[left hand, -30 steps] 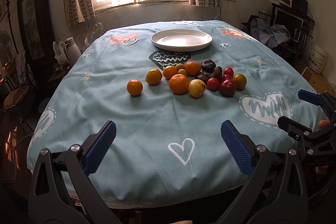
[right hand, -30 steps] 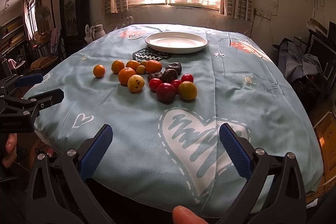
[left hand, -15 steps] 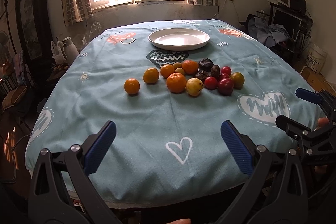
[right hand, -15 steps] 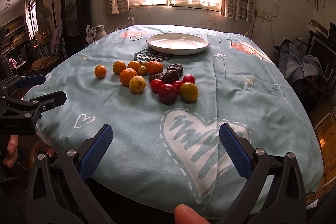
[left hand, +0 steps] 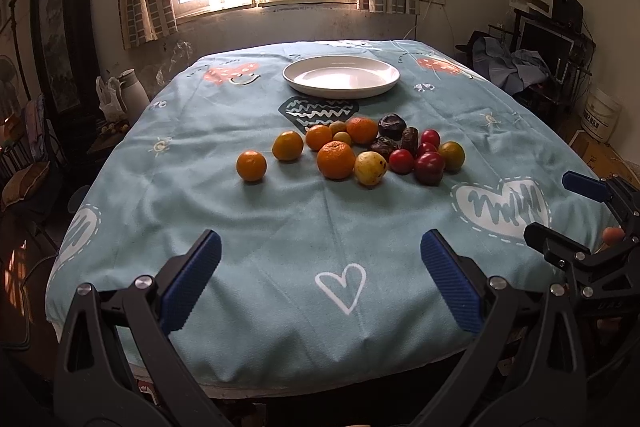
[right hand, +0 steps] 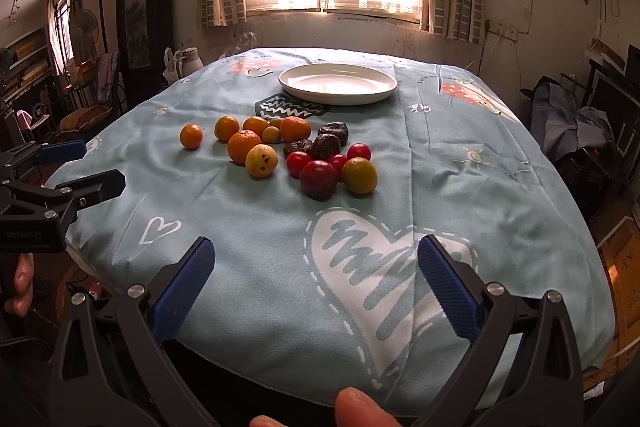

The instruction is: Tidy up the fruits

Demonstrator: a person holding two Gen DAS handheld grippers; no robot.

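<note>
Both tongs spread wide, empty: left tongs point(left hand: 320, 283), right tongs point(right hand: 316, 281), hovering at near edge of surface point(left hand: 256, 227).

Step, likely: first pick. Take outlying fruit first, e.g. lone orange point(left hand: 251, 166); centre it between pads, close gently, avoid nudging neighbours.

Fruit cluster point(right hand: 280, 151) mid-surface, well apart from tongs, 12 o'clock. Empty plate point(right hand: 338, 83) beyond, 12 o'clock.

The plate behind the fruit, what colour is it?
The plate is plain white, with no pattern; the right wrist view shows it best.
</note>
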